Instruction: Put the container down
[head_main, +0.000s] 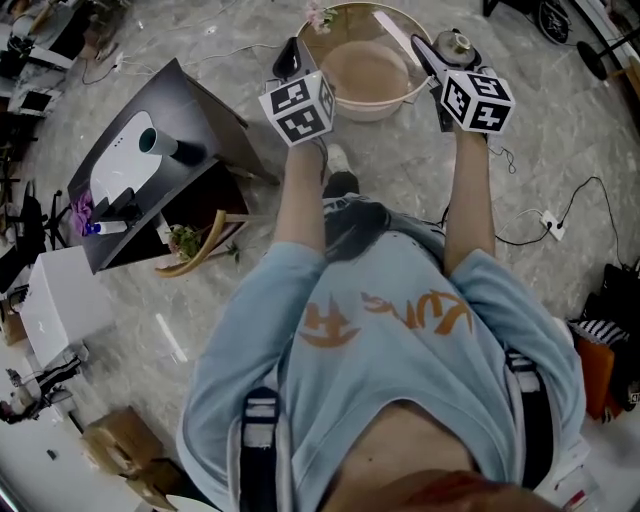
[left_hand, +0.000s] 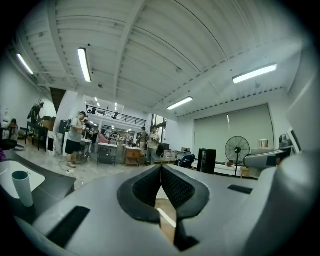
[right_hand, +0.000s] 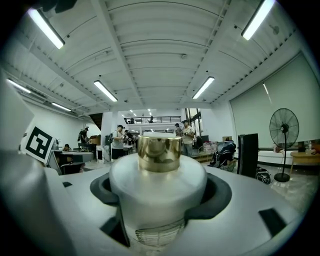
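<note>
Up off the floor beside a beige basin, the right gripper has its jaws clamped on the white, gold-capped container, the left gripper has its jaws pressed together, so the carry seems underway and lowering onto a steady surface, then releasing, comes next.

A dark table stands at upper left, a cup on it. White box at left, cardboard box at lower left.
</note>
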